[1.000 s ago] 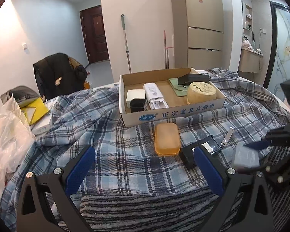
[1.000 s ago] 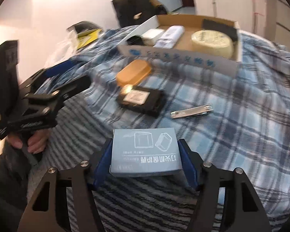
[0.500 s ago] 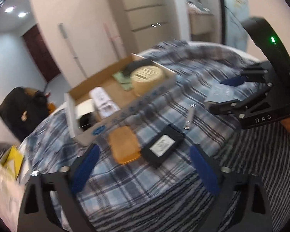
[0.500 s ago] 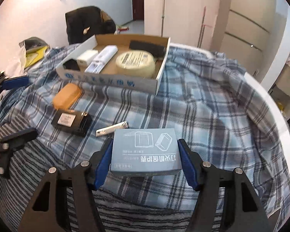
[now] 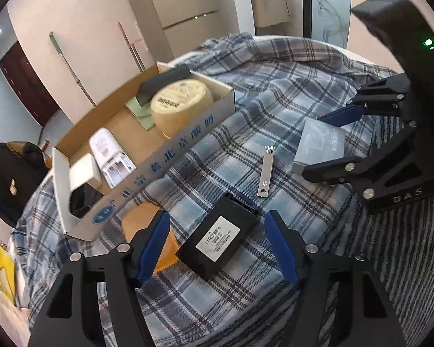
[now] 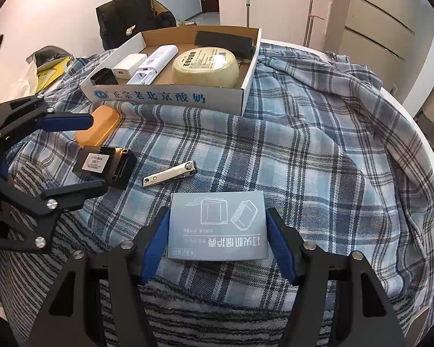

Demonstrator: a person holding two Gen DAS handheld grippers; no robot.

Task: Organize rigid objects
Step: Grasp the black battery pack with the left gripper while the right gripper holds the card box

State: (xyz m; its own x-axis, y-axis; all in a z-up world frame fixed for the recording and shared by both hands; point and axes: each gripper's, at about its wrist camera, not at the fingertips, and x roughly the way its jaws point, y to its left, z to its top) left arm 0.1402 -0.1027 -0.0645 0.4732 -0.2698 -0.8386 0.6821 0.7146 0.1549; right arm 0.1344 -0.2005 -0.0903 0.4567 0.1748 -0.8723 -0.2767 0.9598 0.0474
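Left tool first: I have it spread wide with nothing between the blue pads, hovering low over the black battery pack, which lies flat on the plaid cloth with its white label up. From the right wrist view I see that same left tool straddling the pack, one finger on each side, but I cannot tell whether either touches it. Just left of the pack lies the orange case, partly hidden behind my left pad in the left wrist view, close to the front wall of the cardboard box. Inside the box, from left to right, I see a small black cube, a white charger, a white remote-like device, a round yellow tin and a black block at the back corner. On the cloth in front of the box, a metal nail clipper lies between the battery pack and the grey-blue carton. Right tool is clamped on that carton, its pads pressing both short sides, holding it over the cloth near the striped blanket. In the left wrist view the carton sits in the right tool to the right of the clipper.
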